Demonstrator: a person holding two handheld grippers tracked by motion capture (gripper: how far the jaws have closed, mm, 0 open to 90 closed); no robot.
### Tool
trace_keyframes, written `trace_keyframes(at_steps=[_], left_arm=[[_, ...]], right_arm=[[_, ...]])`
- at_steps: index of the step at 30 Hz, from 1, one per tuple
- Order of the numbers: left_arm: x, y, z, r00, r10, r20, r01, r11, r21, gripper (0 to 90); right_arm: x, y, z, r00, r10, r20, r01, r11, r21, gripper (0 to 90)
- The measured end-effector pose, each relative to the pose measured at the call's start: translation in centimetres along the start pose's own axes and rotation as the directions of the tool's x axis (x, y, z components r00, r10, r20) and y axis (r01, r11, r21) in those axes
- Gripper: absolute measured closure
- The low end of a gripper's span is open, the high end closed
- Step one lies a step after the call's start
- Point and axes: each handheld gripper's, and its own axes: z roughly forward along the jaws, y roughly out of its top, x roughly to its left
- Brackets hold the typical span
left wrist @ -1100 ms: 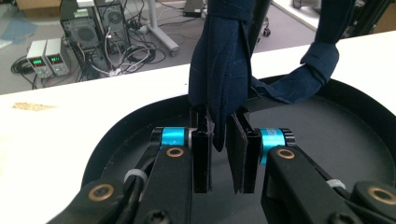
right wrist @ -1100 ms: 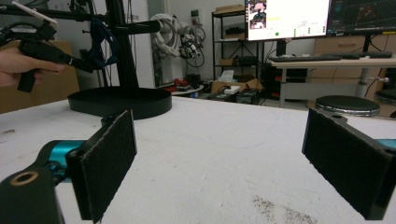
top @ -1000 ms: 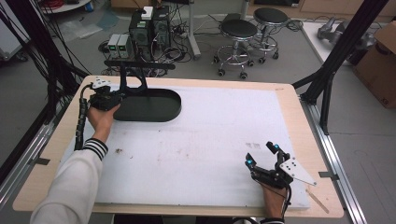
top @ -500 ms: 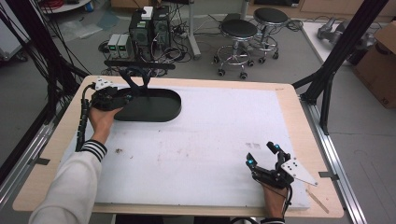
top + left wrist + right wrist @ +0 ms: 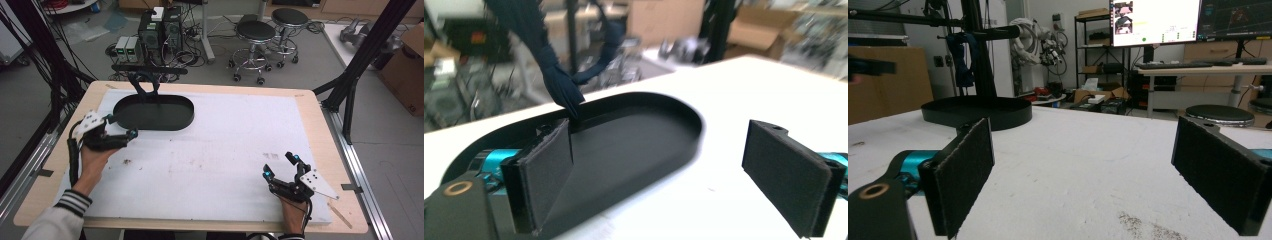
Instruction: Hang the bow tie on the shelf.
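The left tool (image 5: 120,127) sits at about nine o'clock on the surface (image 5: 225,150), its jaws spread wide with nothing between them, held in the person's left hand (image 5: 95,157). In the left gripper view the left tool (image 5: 674,170) looks over a black oval tray (image 5: 634,145), one jaw in front of the tray's near rim and the other out over bare white surface (image 5: 734,100). The tray (image 5: 153,112) lies at about eleven o'clock on the surface, just beyond the left tool, and its shallow floor looks bare. A dark curved stand (image 5: 145,85) rises from the tray's far edge to a black crossbar (image 5: 150,70); dark blue fabric (image 5: 556,82) hangs there over the tray's rim.

The right tool (image 5: 280,167) rests at about five o'clock, well apart from the tray, jaws also wide open and holding nothing, in the person's right hand (image 5: 292,212). From the right gripper view, the right tool (image 5: 1083,170) faces the tray (image 5: 977,111) far across the surface (image 5: 1088,150).
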Motion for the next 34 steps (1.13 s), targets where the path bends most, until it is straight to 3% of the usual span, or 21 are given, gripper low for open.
trace_keyframes(at_steps=[6,10,14,19,25,34], left_arm=[[-2.2,-2.3,-3.8,0.9964,0.026,0.081,-0.021,0.9975,-0.067,14.1],[-2.6,-3.8,-5.3,0.9931,0.036,0.112,-0.025,0.9947,-0.100,14.1],[-2.6,-5.4,-6.1,0.9920,0.007,0.126,0.011,0.9897,-0.143,14.1],[-2.8,-5.9,-6.0,0.9928,0.039,0.113,-0.023,0.9899,-0.140,14.3],[-2.7,-6.3,-6.1,0.9933,0.028,0.112,-0.009,0.9855,-0.170,17.2],[-2.7,-6.3,-6.1,0.9931,0.028,0.114,-0.009,0.9861,-0.166,19.5]], right_arm=[[0.1,0.0,0.0,0.9999,-0.011,0.003,0.011,1.000,0.003,9.0],[0.1,0.0,0.0,0.9999,-0.016,0.007,0.016,1.000,0.005,9.0],[0.2,0.0,0.1,0.9997,-0.025,0.008,0.025,1.000,0.007,9.0],[0.3,0.0,0.1,0.9993,-0.038,0.009,0.038,0.999,0.006,9.0],[0.3,0.0,0.1,0.9993,-0.036,0.009,0.036,0.999,0.006,9.0],[0.4,0.0,0.0,0.9991,-0.037,0.019,0.037,0.999,0.009,9.0]])
